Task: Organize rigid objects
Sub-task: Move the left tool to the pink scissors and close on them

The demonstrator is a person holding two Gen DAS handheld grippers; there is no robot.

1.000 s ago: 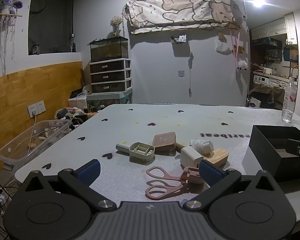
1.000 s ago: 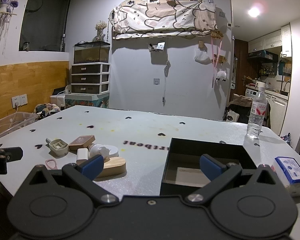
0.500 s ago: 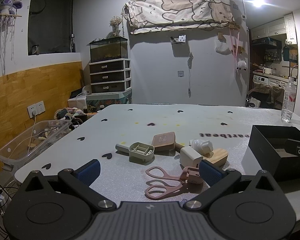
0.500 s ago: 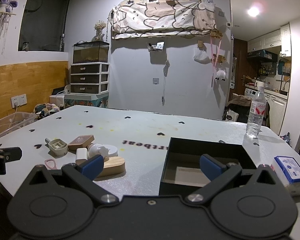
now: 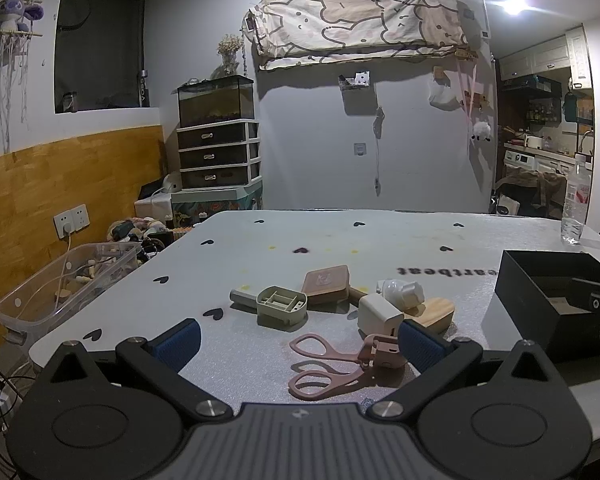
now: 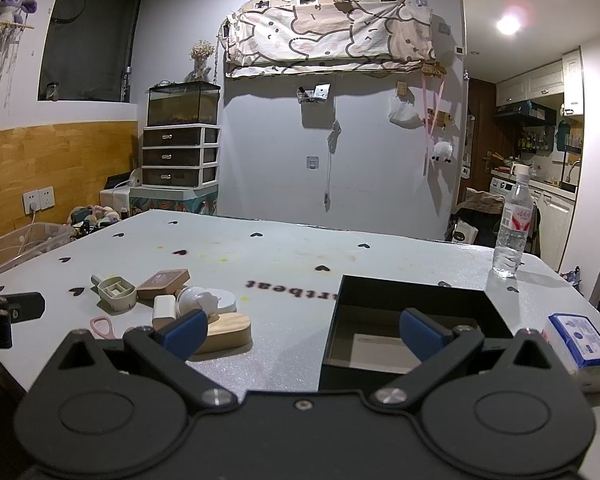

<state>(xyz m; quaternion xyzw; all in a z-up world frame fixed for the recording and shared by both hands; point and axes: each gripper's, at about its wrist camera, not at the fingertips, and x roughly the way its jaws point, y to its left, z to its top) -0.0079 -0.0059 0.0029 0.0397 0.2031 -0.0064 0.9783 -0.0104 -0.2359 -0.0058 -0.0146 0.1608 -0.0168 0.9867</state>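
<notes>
The pink scissors (image 5: 332,364) lie near the table's (image 5: 260,264) front edge, the beige box (image 5: 281,305), white charger (image 5: 380,314) and wooden block (image 5: 436,312) clustered just behind. The black box (image 6: 412,320) sits toward the right edge. Nothing has shifted since the earlier frames. My left gripper (image 5: 298,340) and right gripper (image 6: 300,330) stay spread wide, holding nothing.

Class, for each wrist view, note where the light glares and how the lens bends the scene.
Left wrist view: ceiling lamp flares at top right; table far edge bows, corners go dark. Right wrist view: ceiling light blooms with pinkish haze; black box interior stays shadowed; walls curve outward.
</notes>
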